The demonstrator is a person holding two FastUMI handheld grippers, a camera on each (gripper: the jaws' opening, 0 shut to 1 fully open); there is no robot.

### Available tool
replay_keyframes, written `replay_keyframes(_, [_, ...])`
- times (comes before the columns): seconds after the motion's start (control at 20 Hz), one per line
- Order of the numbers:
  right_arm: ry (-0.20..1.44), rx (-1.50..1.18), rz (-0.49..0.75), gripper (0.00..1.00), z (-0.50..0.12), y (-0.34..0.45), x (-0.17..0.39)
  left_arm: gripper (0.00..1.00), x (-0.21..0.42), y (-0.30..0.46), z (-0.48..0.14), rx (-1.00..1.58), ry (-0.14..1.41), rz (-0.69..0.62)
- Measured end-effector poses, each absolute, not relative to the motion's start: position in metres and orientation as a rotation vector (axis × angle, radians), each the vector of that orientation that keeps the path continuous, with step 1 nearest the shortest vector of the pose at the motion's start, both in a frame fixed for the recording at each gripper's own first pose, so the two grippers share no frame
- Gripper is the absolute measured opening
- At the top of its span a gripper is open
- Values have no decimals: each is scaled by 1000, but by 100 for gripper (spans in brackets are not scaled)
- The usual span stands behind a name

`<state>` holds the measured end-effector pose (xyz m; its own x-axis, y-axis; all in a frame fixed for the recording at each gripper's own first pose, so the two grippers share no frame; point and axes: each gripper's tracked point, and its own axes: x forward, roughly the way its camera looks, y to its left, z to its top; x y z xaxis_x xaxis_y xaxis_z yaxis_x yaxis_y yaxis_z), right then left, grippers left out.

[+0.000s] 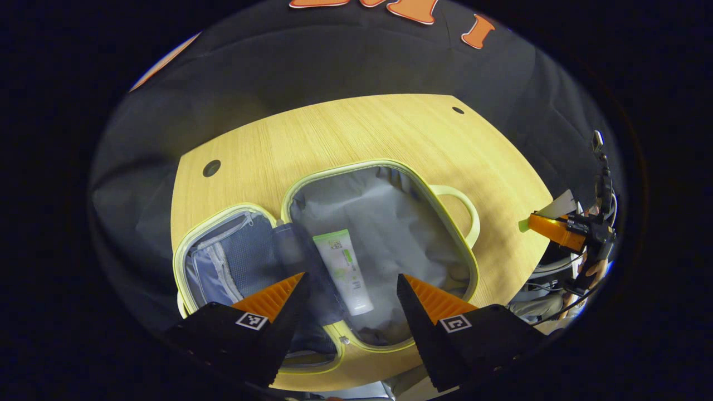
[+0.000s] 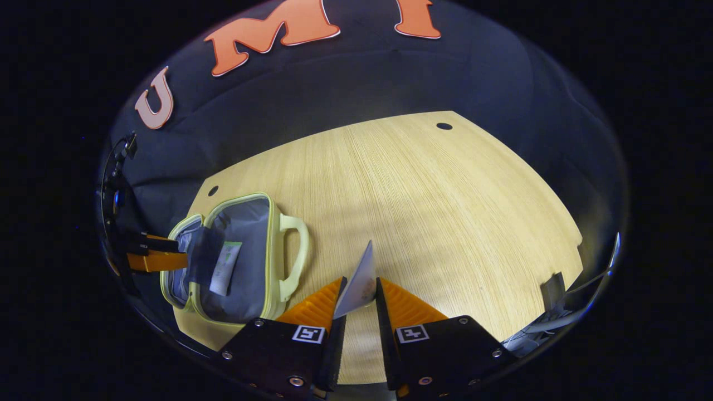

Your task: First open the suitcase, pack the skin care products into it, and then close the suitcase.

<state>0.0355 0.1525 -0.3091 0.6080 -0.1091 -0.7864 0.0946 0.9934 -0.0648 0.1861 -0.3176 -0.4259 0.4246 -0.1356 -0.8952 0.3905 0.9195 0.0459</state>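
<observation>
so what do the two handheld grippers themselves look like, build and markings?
Left gripper: two wedge-shaped ribbed fingers on chunky black blocks, each block carrying a small square black-and-white fiducial tag. Right gripper: same build, with visible screws on its black blocks. In the left gripper view, dark cables trail behind the right gripper.

left gripper view: above open suitcase [image 1: 384,234], close | right gripper view: farther, suitcase at left | shared: table [image 1: 356,133]
</observation>
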Motion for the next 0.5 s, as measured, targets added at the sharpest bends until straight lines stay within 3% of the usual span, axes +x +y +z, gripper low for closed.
replay_keyframes(0.25, [860,-95,-48,33,-262,179,61,99,198,-290,-404,205,966,-261])
replay_keyframes(0.5, [813,-134,100,33,-220,253,86,99,202,-245,-381,103,874,-178])
